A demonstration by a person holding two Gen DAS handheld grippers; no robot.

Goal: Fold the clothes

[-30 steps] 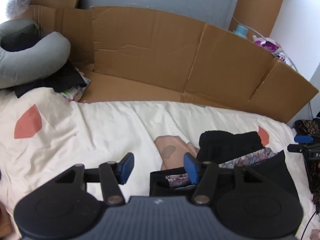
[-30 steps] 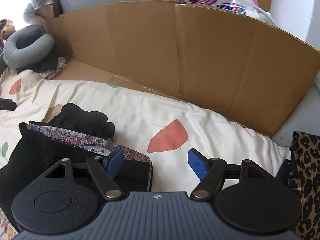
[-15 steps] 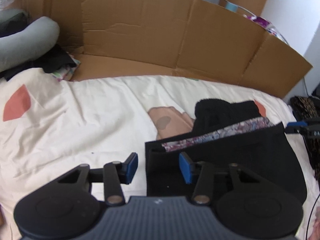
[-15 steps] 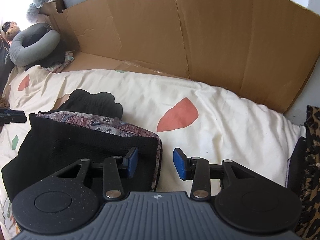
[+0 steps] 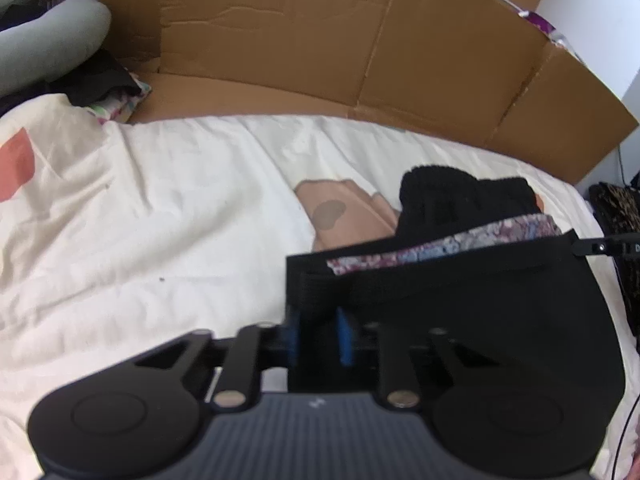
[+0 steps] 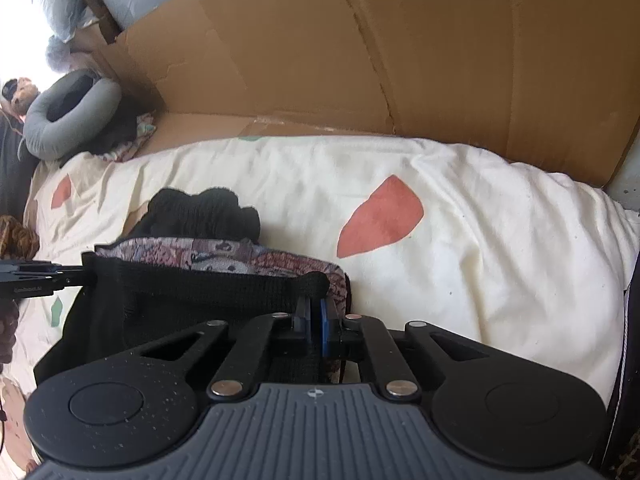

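Both hand-held grippers are pinching the black garment [image 5: 480, 320] lying on the cream bed cover [image 5: 160, 240]: the left hand-held gripper [image 5: 316, 336] is closing on its left waistband corner, the right hand-held gripper [image 6: 314, 330] is clenching the right corner. The thick ribbed elastic could be slipping out, or the patterned lining [image 6: 224, 256] bunching, since the knit is soft and floppy.

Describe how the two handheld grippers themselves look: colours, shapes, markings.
Both match: the left gripper and right gripper have blue pads on black linkage arms with silver pivot pins, two round black discs, and a ribbed grey housing with a small white mark at its centre.
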